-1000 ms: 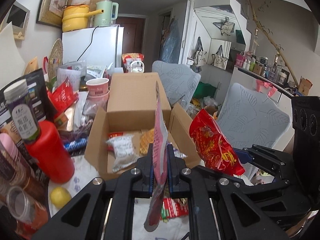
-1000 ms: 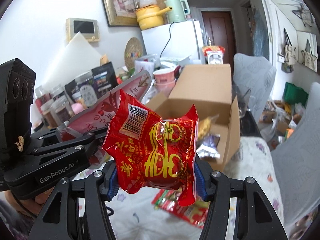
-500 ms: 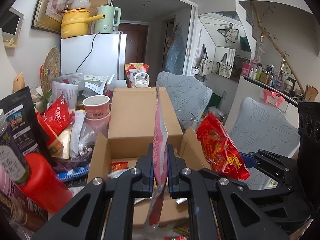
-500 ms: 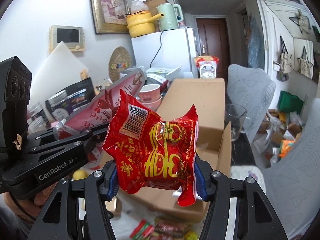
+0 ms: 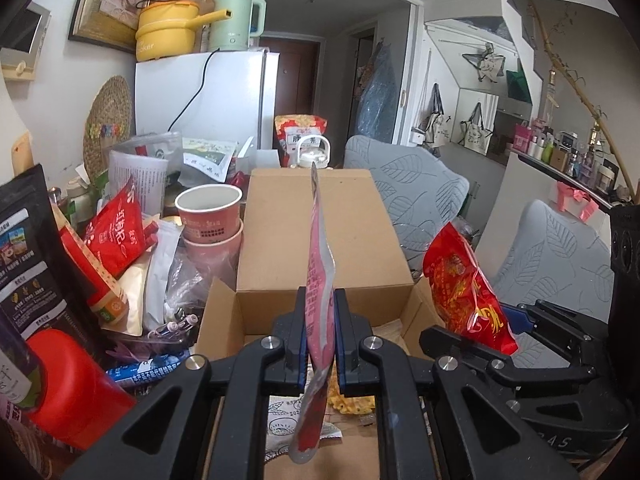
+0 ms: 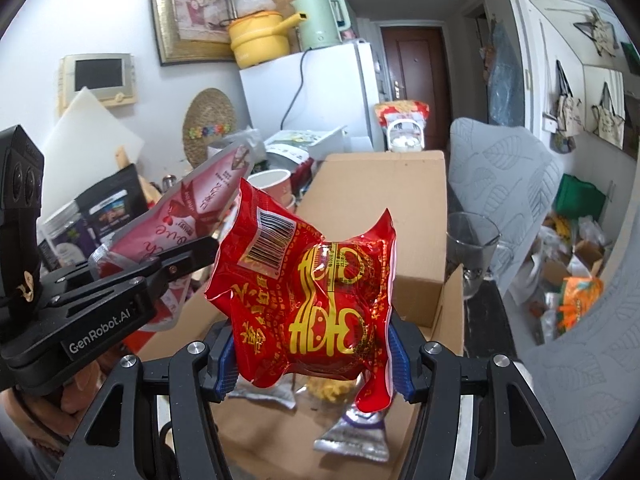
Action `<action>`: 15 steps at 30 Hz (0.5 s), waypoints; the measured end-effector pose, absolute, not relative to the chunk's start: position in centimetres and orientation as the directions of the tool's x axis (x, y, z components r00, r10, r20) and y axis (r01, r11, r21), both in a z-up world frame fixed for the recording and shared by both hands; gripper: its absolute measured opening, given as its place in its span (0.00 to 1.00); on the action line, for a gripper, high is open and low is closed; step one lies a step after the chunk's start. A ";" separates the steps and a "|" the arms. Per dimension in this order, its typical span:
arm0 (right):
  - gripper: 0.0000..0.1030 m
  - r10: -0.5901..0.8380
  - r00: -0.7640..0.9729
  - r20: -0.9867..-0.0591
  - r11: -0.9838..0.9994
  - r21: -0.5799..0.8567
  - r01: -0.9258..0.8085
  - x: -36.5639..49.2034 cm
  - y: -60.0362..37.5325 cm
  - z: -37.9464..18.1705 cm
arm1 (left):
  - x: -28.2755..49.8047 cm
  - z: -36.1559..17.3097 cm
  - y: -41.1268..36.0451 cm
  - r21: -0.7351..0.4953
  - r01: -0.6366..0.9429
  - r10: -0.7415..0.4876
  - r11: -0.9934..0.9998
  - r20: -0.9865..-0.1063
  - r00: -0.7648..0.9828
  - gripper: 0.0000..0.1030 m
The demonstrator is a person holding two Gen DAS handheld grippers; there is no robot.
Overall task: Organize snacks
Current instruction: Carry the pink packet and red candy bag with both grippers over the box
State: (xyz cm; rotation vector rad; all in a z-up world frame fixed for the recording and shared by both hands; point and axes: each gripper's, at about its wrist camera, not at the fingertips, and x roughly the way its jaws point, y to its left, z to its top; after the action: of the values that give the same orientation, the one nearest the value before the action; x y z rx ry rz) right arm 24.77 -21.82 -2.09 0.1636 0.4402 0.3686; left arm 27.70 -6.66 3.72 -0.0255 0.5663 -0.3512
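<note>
Cardboard box [image 5: 320, 240] sits open below both claws: left claw [image 5: 320, 344] clamps a pink pouch [image 5: 320, 264], right claw [image 6: 312, 364] grips a red snack bag [image 6: 308, 304].

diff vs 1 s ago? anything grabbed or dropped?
Both tongs moved forward over the open box: its floor, with loose packets, now lies right below them, where a second ago the box sat ahead on the table. Nothing grabbed or released. The left tongs remain shut on the pink pouch, edge-on and upright; the right tongs remain shut on the red packet. The clutter beside the box is unchanged.
</note>
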 end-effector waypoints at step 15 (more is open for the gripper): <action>0.59 0.359 0.776 -0.519 0.932 0.238 -0.272 29.8 -20.6 -5.9 | 31.8 -0.7 -7.5 -0.056 0.263 -0.235 0.963 -0.650 0.723 0.10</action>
State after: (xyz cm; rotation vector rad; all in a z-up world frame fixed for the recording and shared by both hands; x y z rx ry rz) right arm 29.79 -20.57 -5.86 0.1530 0.5917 0.3425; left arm 31.79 -7.45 -0.73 0.0410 0.7115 -0.2754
